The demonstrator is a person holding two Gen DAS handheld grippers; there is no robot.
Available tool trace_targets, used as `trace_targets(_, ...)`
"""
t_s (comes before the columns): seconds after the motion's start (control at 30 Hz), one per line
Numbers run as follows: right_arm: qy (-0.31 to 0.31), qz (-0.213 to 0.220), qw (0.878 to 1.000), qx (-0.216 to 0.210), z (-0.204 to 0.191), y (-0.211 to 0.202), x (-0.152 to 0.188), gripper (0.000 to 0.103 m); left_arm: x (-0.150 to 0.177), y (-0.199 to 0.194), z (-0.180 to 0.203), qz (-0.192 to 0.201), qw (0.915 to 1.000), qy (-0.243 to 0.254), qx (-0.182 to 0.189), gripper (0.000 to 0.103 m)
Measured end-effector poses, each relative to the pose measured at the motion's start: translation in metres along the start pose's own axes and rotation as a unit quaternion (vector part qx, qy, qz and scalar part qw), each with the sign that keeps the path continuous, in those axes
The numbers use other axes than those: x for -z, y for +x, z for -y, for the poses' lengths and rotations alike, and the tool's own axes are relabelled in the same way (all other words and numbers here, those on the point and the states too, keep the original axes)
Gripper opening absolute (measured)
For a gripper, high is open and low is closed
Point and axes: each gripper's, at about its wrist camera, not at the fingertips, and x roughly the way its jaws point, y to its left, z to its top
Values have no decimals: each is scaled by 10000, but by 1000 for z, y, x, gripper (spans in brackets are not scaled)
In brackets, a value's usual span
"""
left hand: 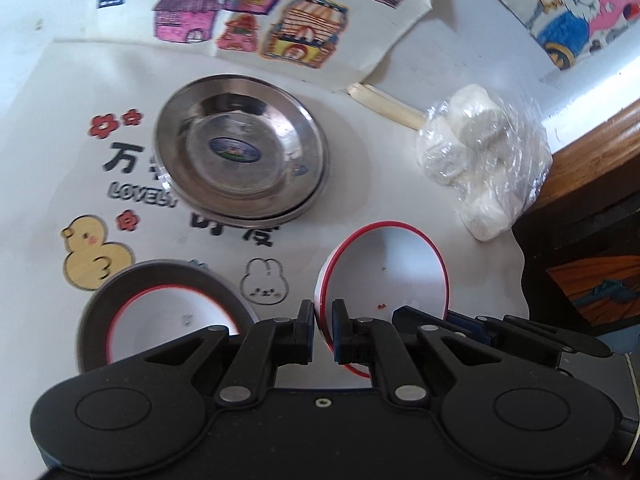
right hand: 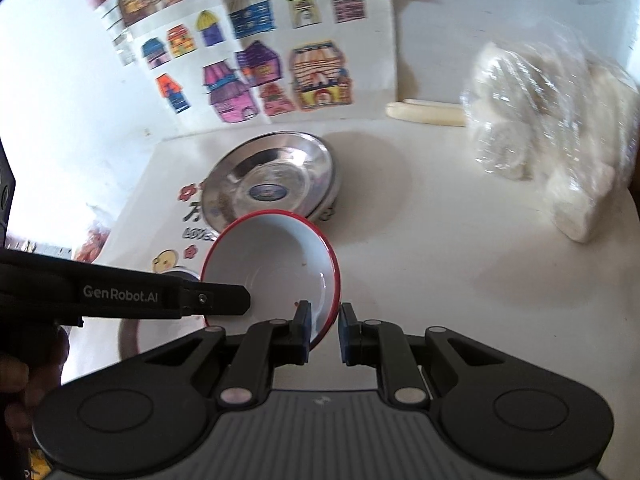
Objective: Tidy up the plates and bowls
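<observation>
A white bowl with a red rim (left hand: 384, 268) is tilted up on its edge, its open side facing partly toward the cameras. My left tool (left hand: 322, 332) pinches its rim, one finger inside and one outside. From the right wrist view the same bowl (right hand: 276, 264) shows my right tool (right hand: 325, 330) at the opposite rim: its left finger (right hand: 302, 326) sits inside against the wall, and its right finger (right hand: 350, 330) stands apart outside with a gap, so that tool is slightly spread, not clamped. My left tool's arm (right hand: 120, 296) reaches in from the left of the bowl.

Just beyond the bowl lies a stack of shallow steel plates (left hand: 240, 148), the top one carrying a blue oval sticker. Left of the bowl, close to the camera, a second red-rimmed white bowl (left hand: 168, 320) is nested in a grey metal bowl (left hand: 100, 304).

Right of the bowl and beyond it sits a clear plastic bag of white buns (left hand: 480, 160), with a pale stick (left hand: 384, 104) beside it. All rest on a white table (left hand: 400, 208) covered with cartoon prints and coloured house drawings (left hand: 256, 12).
</observation>
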Motion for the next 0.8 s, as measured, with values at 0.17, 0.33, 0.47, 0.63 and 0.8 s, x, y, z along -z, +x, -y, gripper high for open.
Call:
trace_targets(0.17, -199, -63, 9997, -152, -14, 2, 1, 16, 6, -11, -12, 58, 9999, -140, -43, 8)
trace_targets(0.33, -364, -129, 9989, -282, -25, 5, 0, 16, 10, -19, -24, 77, 9996, -252, -87, 9)
trace_targets(0.47, -493, -178, 9978, -394, -32, 7, 0, 16, 13, -26, -32, 98, 9993, -347, -135, 9)
trace_targets(0.63, -647, -264, 9962, -529, -43, 11, 1, 16, 17, -32, -43, 78, 9985, -489, -213, 8)
trace_targets(0.8, -769, -343, 9945, -629, -52, 14, 3, 16, 22, -37, -50, 75, 9978, -598, -267, 8)
